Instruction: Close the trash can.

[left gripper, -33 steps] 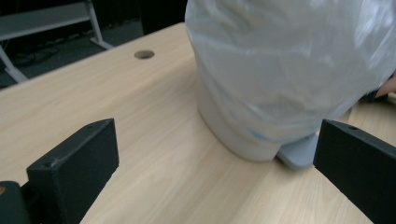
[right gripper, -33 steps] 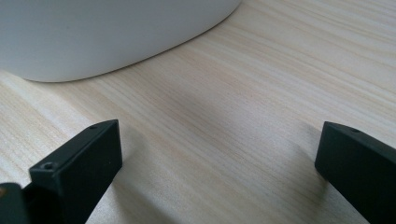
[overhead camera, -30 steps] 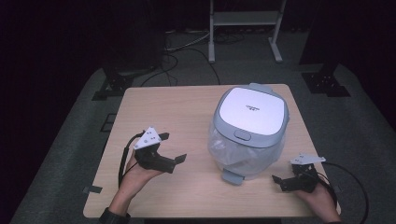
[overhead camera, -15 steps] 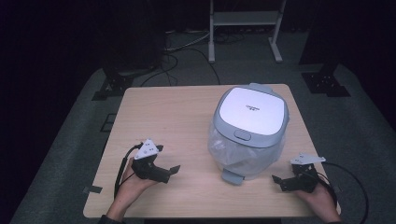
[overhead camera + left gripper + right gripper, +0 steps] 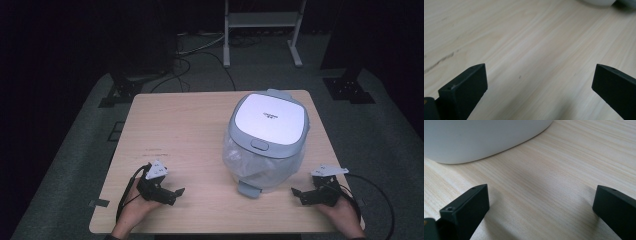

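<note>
High view first: at the near edge of the counter (image 5: pixel 175 125) the person's two hands rest low, each holding its tongs. The left tongs (image 5: pixel 172 194) lie near the near-left corner, spread wide with nothing between them, pointing toward the counter's right side. The right tongs (image 5: pixel 298 194) lie near the near-right corner, likewise spread and empty, pointing left.

Between them and a little farther in stands the rice cooker (image 5: pixel 267 137), a white-and-grey appliance with its lid shut, wrapped at the body in clear plastic film (image 5: pixel 245 167). Its grey front latch tab (image 5: pixel 248 188) juts toward the near edge.

Right gripper view confirms the spread: the two black jaws stand well apart over bare wood, and the cooker's white wall (image 5: pixel 481 137) curves just ahead and to that view's left. Left gripper view shows the same wide gap, with the cooker's base (image 5: pixel 599 2) only a sliver at the far top right.

So the cooker lies inward of both tongs, and the right hand is clearly the nearer, just beside its front corner; the left is well apart across open counter. The cooker's longer run appears to go from near edge to far.

Beyond the counter lie dark floor, cables and a white stand (image 5: pixel 262 20).
</note>
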`<state>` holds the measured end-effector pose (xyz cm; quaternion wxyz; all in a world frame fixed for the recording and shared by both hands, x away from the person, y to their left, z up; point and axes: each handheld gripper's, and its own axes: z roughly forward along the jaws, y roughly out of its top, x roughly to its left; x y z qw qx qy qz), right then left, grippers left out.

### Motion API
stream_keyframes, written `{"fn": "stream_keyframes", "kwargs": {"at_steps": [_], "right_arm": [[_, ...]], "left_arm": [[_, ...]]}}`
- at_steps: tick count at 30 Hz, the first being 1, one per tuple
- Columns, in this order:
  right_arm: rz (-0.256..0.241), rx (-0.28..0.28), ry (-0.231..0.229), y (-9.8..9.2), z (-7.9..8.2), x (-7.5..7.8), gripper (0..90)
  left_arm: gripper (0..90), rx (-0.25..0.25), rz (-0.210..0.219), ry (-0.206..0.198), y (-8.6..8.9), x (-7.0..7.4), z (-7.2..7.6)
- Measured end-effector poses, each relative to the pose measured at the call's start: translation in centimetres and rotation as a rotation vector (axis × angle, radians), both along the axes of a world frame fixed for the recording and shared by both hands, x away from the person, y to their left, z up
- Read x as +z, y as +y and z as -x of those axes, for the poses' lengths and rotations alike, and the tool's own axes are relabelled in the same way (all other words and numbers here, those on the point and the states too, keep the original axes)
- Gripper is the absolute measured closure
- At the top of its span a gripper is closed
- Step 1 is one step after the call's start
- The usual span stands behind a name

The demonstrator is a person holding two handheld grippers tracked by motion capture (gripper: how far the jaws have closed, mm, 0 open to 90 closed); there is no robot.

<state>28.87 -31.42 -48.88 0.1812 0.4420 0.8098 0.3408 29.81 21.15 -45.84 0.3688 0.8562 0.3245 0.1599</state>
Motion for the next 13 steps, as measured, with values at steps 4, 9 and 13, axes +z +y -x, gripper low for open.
{"fn": "stream_keyframes", "kwargs": {"at_steps": [4, 9, 13], "right_arm": [[-0.002, -0.001, 0.000, 0.0, 0.0, 0.0, 0.0], [-0.002, -0.001, 0.001, 0.0, 0.0, 0.0, 0.0], [-0.002, -0.001, 0.001, 0.0, 0.0, 0.0, 0.0]], "left_arm": [[0.0, 0.008, -0.032, 0.024, 0.6, -0.9, 0.3], [0.0, 0.008, -0.029, 0.037, 1.0, -1.3, 0.5], [0.0, -0.006, -0.051, 0.046, 0.8, -1.7, 0.5]]}}
